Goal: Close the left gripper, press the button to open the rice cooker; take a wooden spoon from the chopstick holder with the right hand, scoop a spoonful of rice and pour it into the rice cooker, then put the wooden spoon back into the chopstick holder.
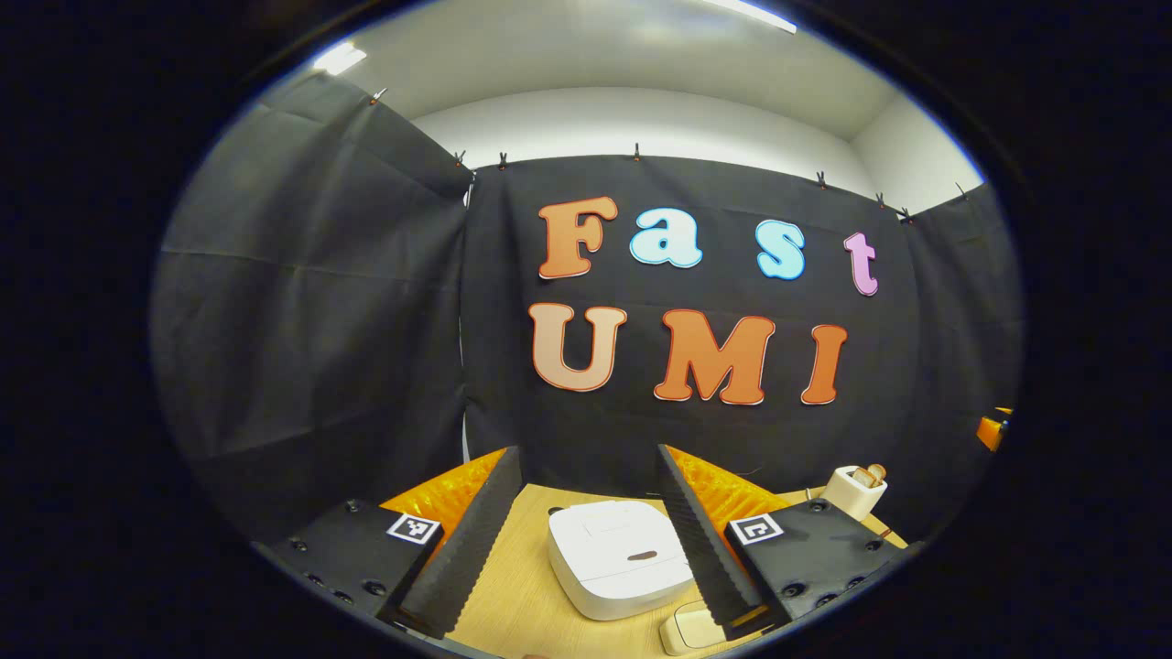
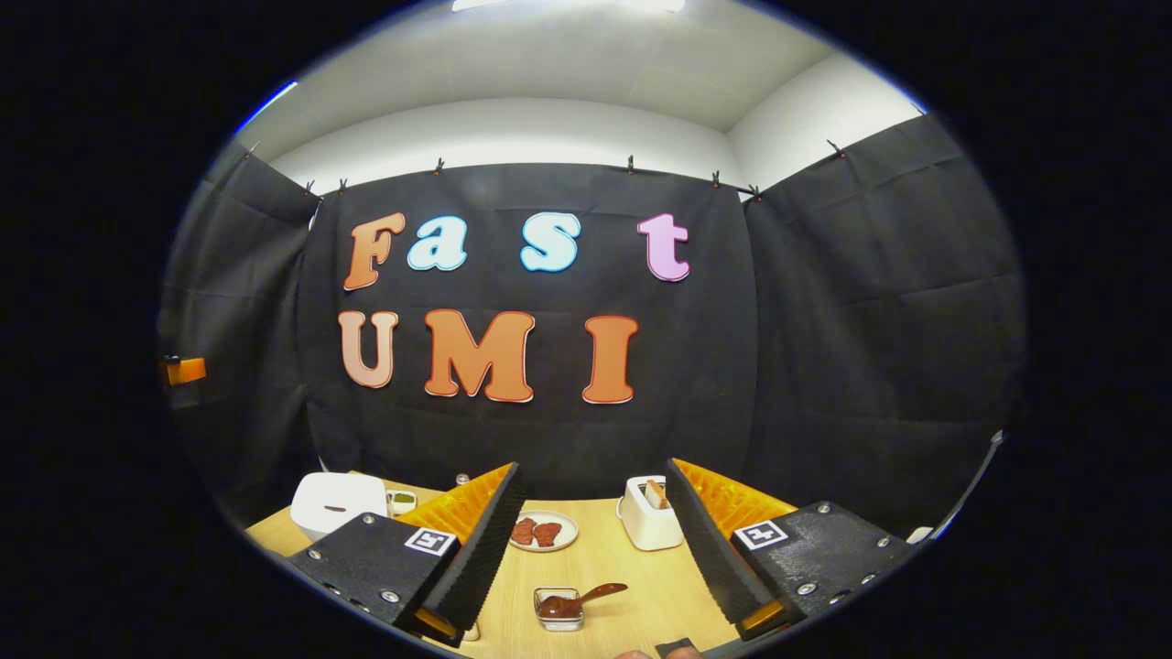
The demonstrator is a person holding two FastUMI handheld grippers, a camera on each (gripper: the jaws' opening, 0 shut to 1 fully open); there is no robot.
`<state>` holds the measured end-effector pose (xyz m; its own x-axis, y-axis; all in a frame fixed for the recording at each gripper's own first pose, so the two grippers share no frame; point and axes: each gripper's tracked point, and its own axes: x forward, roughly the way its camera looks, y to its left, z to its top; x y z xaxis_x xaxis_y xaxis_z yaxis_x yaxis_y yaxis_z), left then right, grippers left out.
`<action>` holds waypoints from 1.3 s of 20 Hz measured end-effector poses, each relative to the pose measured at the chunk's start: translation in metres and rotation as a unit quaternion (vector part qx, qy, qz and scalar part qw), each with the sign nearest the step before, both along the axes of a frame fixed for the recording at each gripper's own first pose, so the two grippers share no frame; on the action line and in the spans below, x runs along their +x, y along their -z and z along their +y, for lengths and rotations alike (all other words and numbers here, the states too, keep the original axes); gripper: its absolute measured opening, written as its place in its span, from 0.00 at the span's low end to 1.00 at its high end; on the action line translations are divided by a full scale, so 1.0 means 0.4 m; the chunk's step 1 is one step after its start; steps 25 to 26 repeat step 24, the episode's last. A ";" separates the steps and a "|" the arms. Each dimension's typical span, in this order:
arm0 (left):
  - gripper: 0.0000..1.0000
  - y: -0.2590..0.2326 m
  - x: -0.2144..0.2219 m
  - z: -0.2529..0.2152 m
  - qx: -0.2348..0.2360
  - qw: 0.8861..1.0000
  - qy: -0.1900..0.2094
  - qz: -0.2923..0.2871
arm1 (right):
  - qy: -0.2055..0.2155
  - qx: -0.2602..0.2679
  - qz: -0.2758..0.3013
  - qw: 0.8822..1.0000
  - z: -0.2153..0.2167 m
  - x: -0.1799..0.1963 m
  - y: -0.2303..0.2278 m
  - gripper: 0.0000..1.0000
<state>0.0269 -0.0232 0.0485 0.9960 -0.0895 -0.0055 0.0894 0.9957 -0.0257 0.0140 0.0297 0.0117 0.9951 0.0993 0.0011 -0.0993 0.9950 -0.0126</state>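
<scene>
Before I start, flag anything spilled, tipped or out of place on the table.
Nothing stands out. The cooker sits flat, lid shut; the holder stands upright; the plate and the dish with its spoon sit level. No spill shows on the table.

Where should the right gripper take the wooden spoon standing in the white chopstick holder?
Probably the wooden spoon's exposed end, poking above the rim of the white chopstick holder. Come down from above with the open right gripper's fingers straddling it: the rest sits inside the holder, whose walls block a side approach.
</scene>
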 end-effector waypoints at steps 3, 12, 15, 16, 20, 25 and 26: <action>0.99 0.007 -0.017 0.041 0.000 1.000 -0.019 0.002 | 0.010 -0.002 -0.001 1.000 -0.001 -0.008 0.000 0.95; 0.99 -0.002 -0.008 0.061 0.006 1.000 -0.018 -0.004 | 0.015 -0.004 0.017 1.000 0.026 -0.026 0.034 0.95; 0.98 -0.004 0.005 0.062 0.016 1.000 -0.020 -0.004 | 0.017 -0.005 0.020 1.000 0.036 -0.022 0.046 0.95; 0.99 -0.001 0.009 0.057 0.018 1.000 -0.019 -0.002 | 0.018 -0.005 0.022 1.000 0.038 -0.021 0.052 0.95; 0.99 0.001 0.036 0.036 0.017 1.000 -0.016 -0.004 | 0.026 -0.006 0.033 0.999 0.034 -0.005 0.086 0.95; 1.00 0.011 0.056 0.010 0.007 1.000 -0.016 0.005 | 0.027 -0.001 0.036 0.999 0.022 0.023 0.089 1.00; 1.00 0.011 0.056 0.010 0.007 1.000 -0.016 0.005 | 0.027 -0.001 0.036 0.999 0.022 0.023 0.089 1.00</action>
